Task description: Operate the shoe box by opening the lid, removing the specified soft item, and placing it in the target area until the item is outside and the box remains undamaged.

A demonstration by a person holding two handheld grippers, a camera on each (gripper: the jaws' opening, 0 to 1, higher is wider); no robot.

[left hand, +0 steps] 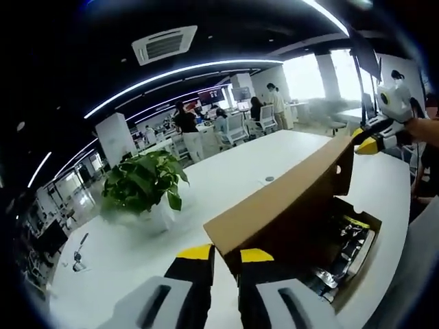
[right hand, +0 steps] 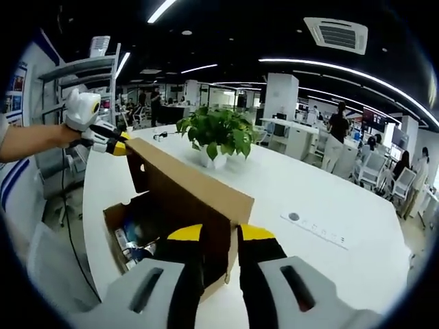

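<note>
A brown cardboard shoe box stands open on the white table. Its lid is raised upright along the box's long side. My left gripper is shut on the lid's near corner, its yellow-tipped jaws on either side of the edge. The right gripper grips the lid's far corner. In the right gripper view, my right gripper pinches the lid at its near end, and the left gripper holds the far end. Dark contents lie inside the box; I cannot tell what they are.
A potted green plant stands on the table beyond the lid. A small round grommet is set in the tabletop. The table's edge runs close beside the box. People and office chairs are far behind.
</note>
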